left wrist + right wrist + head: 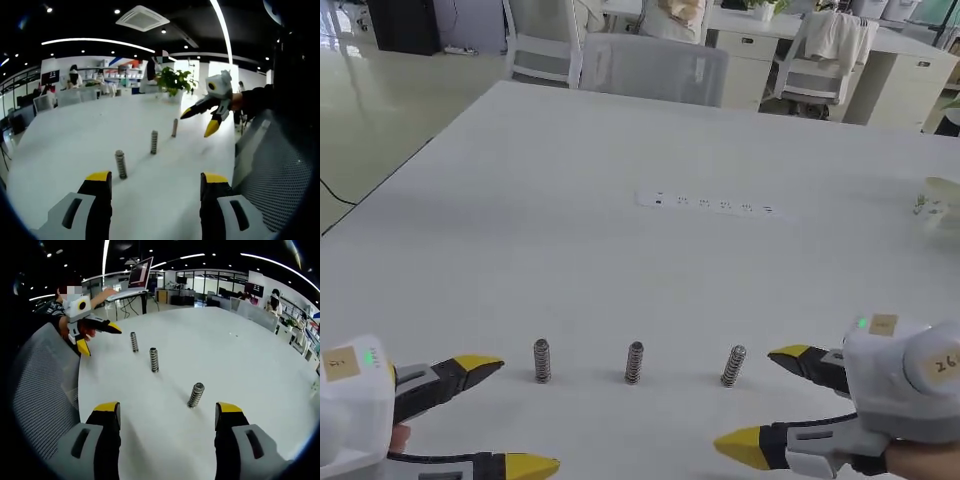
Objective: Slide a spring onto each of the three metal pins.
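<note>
Three pins stand in a row on the white table [620, 260], each with a spring around it: left spring [542, 360], middle spring [634, 362], right spring [733, 365], which leans a little. My left gripper [515, 415] sits open at the lower left, just left of the left spring [120, 164]. My right gripper [775, 400] is open at the lower right, close beside the right spring [195, 394]. Both grippers hold nothing. In the left gripper view the right gripper [200, 120] shows beyond the springs; in the right gripper view the left gripper [97, 335] shows likewise.
A white power strip [705, 204] lies in the table's middle. A grey mesh chair [655, 68] stands at the far edge, with desks behind. A small pale object [935, 200] sits at the right edge. A mesh chair back [40, 400] is near the table's front.
</note>
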